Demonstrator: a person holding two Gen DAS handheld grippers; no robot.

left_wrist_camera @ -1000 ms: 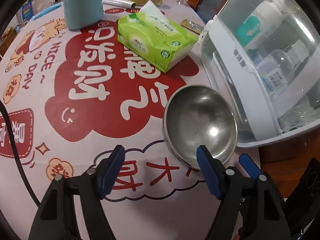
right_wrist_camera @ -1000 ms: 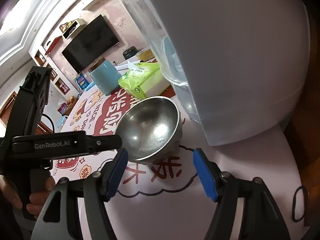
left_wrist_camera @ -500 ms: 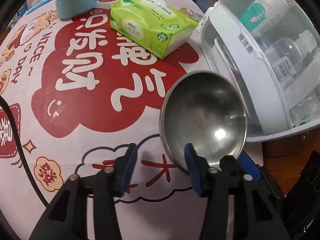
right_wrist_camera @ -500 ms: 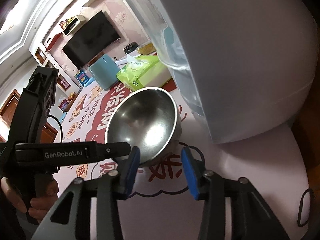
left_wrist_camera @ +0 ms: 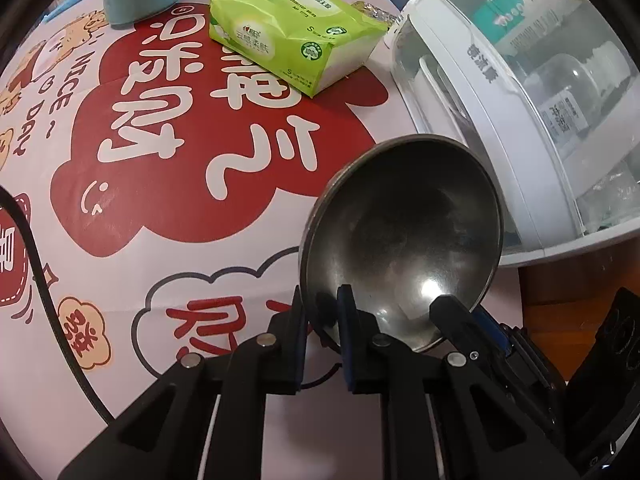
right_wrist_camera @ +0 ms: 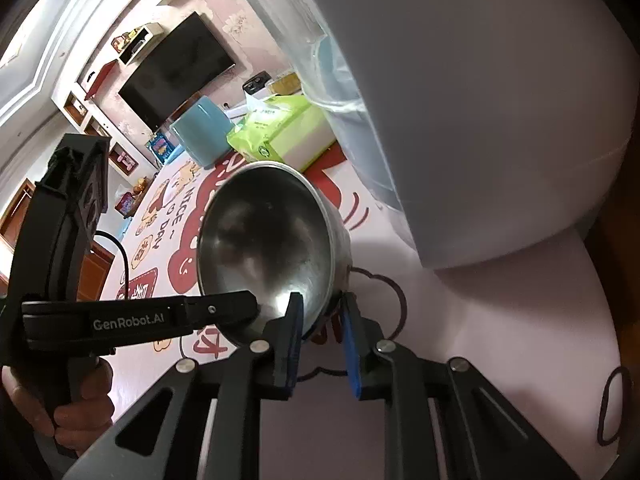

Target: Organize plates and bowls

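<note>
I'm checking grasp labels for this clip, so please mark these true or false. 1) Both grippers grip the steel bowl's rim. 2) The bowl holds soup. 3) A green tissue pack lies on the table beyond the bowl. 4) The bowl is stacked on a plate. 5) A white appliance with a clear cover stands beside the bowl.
1) True: the left gripper and the right gripper each clamp the steel bowl's rim.
2) False: it looks empty.
3) True: the green tissue pack lies there.
4) False: no plate is in view; the bowl is tilted above the tablecloth.
5) True: the white appliance stands there.
</note>
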